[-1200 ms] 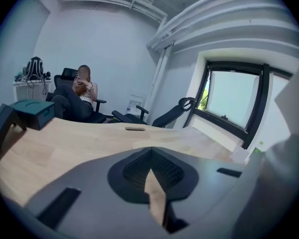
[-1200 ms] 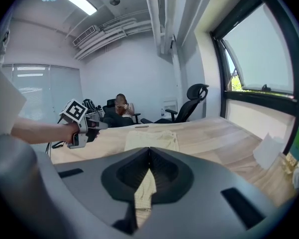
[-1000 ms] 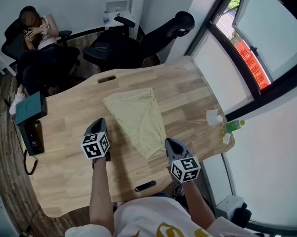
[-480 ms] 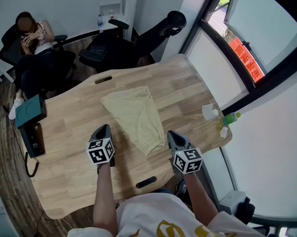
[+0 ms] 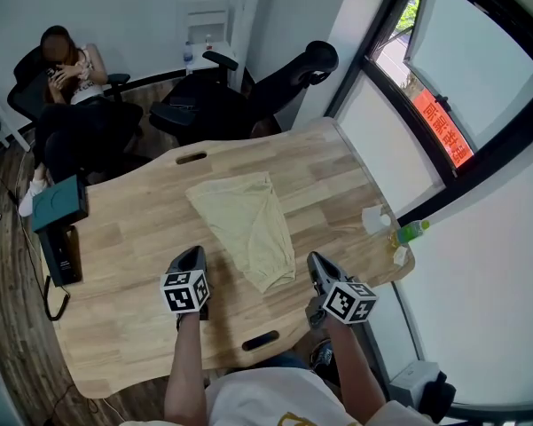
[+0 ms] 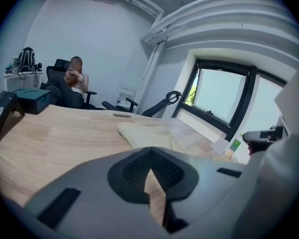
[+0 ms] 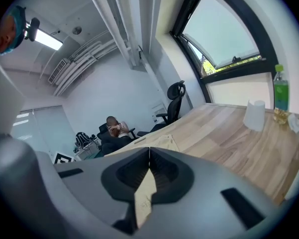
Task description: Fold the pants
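Pale yellow pants (image 5: 246, 224) lie folded lengthwise on the wooden table (image 5: 142, 229), waistband at the far end, narrow end towards me. My left gripper (image 5: 195, 257) hovers over the table to the left of the near end, jaws shut and empty. The right gripper (image 5: 315, 263) is to the right of that end, also shut and empty. Neither touches the cloth. The left gripper view shows the pants (image 6: 149, 135) ahead beyond the closed jaws; in the right gripper view the pants (image 7: 156, 143) lie ahead on the wood.
A teal box (image 5: 58, 204) and a black device (image 5: 60, 254) sit at the table's left edge. A white paper cup (image 5: 376, 219) and a green bottle (image 5: 411, 232) stand at the right edge. Two office chairs (image 5: 239, 96) and a seated person (image 5: 71, 87) are beyond the table.
Both grippers have drawn back towards me, away from the pants' near end. The right gripper has rolled, its marker cube turned. The pants lie as before.
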The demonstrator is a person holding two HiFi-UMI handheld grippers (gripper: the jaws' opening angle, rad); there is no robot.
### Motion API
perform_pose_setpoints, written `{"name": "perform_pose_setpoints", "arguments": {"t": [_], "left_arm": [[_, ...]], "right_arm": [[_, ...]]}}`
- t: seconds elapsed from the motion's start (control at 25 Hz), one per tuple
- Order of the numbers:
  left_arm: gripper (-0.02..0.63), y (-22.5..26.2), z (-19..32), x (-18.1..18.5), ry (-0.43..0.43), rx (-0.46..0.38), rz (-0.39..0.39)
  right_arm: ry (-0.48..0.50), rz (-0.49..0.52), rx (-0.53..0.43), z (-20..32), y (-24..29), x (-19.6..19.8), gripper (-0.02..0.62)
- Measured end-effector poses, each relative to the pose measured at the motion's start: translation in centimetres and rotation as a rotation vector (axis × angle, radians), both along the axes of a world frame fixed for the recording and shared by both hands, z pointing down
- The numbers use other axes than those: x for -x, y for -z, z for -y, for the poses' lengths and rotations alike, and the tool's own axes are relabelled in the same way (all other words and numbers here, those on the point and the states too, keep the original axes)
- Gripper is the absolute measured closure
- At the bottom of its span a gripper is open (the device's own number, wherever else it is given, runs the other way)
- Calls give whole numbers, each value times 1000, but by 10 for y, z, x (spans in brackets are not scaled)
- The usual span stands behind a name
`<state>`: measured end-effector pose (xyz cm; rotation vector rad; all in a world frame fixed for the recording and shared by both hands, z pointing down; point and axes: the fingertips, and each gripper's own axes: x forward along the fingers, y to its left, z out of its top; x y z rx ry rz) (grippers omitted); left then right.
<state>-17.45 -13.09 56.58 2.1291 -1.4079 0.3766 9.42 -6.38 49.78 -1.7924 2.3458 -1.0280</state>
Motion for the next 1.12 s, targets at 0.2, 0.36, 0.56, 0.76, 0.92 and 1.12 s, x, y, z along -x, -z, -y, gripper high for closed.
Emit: {"name": "perform_pose_setpoints", "arguments": {"t": [0.2,0.36,0.56,0.76,0.92,1.12], "left_arm": [[598,-8,-20,-26,-72,8,-36],[598,-22,-35,-43,-115,59,-27],[598,-30,-43,-44,-78,121,-40],[597,-31,-46,-49,-62,148,-22],[597,-37,-55,-63,-56,170,-25],[595,-47,-63,-81,-93,211,-30]], "right_arm": [[48,-80,-11,-9,1,7,588],[91,-163,37,-10,-19,3,588],[132,-171,123,-9,-45,-3,588],[235,-185,92,-7,-47,0,588],[322,-219,83,-11,-59,0,588],[365,-277,111,-14,-77,-7,588]]}}
